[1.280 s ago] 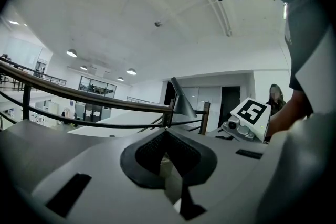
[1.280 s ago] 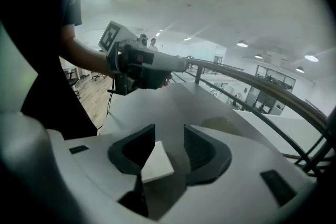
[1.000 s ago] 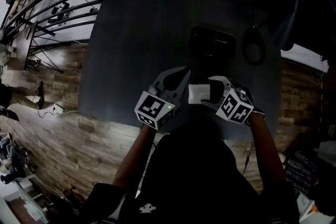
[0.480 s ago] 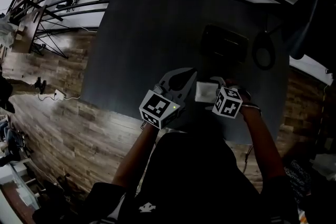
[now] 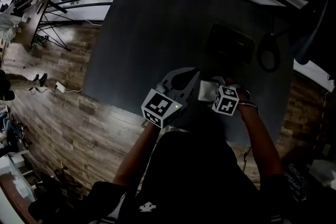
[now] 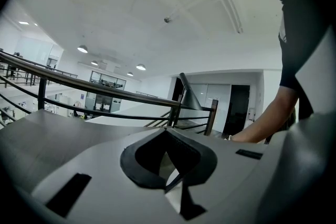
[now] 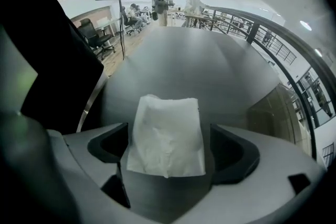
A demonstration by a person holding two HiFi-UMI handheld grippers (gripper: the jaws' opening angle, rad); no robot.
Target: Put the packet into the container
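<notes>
— Right tool [image 7: 169, 150]? Sunk lower than a second ago, jaws just spread wide, clear of the packet [image 7: 165, 123] lying on the bench [image 5: 152, 34] between them.
— Left tool [image 6: 167, 131]? Closed on nothing, just left. Container [image 5: 230, 44] farther off, dark, inside hard to make out.

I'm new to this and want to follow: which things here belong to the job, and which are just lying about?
Job: white packet on the dark table, between the right claw's jaws, which have just been opening; black container beyond it.
Lying about: black loop beside the container; railing past the table.
</notes>
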